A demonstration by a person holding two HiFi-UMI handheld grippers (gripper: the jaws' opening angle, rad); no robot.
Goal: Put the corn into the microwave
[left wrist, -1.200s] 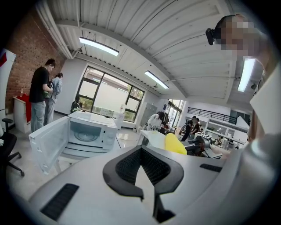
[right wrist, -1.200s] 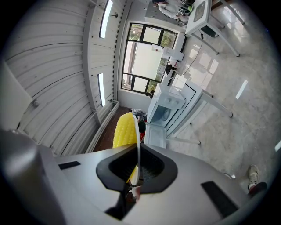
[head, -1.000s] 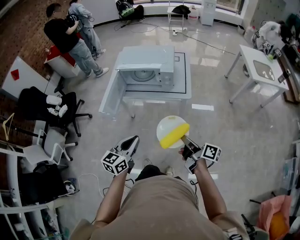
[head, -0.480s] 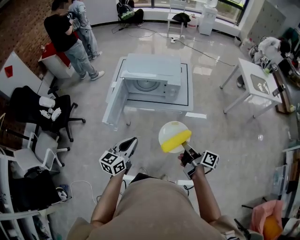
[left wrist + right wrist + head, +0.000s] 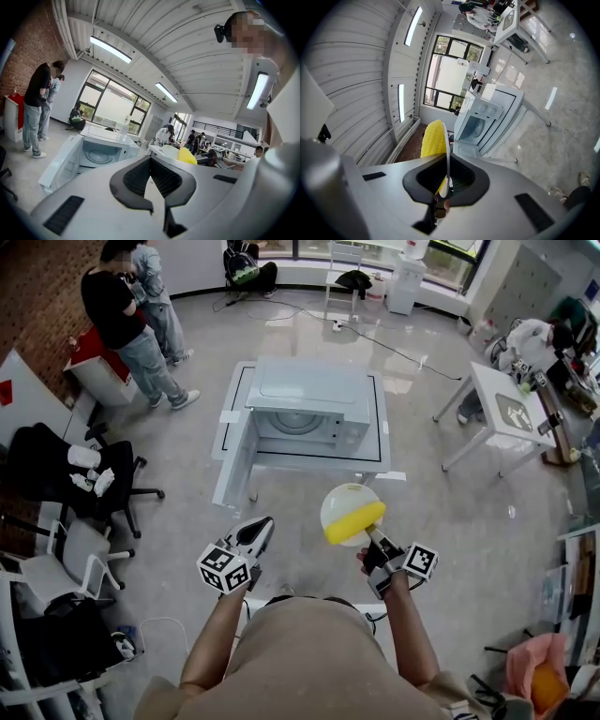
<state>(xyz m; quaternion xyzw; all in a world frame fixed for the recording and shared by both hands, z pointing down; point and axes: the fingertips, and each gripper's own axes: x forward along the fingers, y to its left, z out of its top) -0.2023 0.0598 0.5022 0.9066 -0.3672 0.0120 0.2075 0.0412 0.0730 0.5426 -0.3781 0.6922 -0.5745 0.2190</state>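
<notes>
Currently, in the head view, the right gripper point(image 5: 374, 534) is clamped on the rim of a round white plate point(image 5: 343, 501) that carries the yellow corn cob point(image 5: 354, 521). It is well short of the white microwave oven point(image 5: 309, 404), whose door point(image 5: 231, 451) hangs open to the left. The left gripper point(image 5: 262, 527) travels alongside, empty. Keep the plate level on the approach so the cob cannot roll off, and line it up with the open cavity point(image 5: 300, 421) before reaching in.

Left gripper view: the jaws are drawn together with nothing between them, and the turntable point(image 5: 97, 157) lies ahead.

Right gripper view: the pads point(image 5: 461, 177) pinch the plate edge, with the cob lying on the plate's face.

Against the frame a second earlier, the microwave stands nearer and more central — grip and cob position are unchanged.
</notes>
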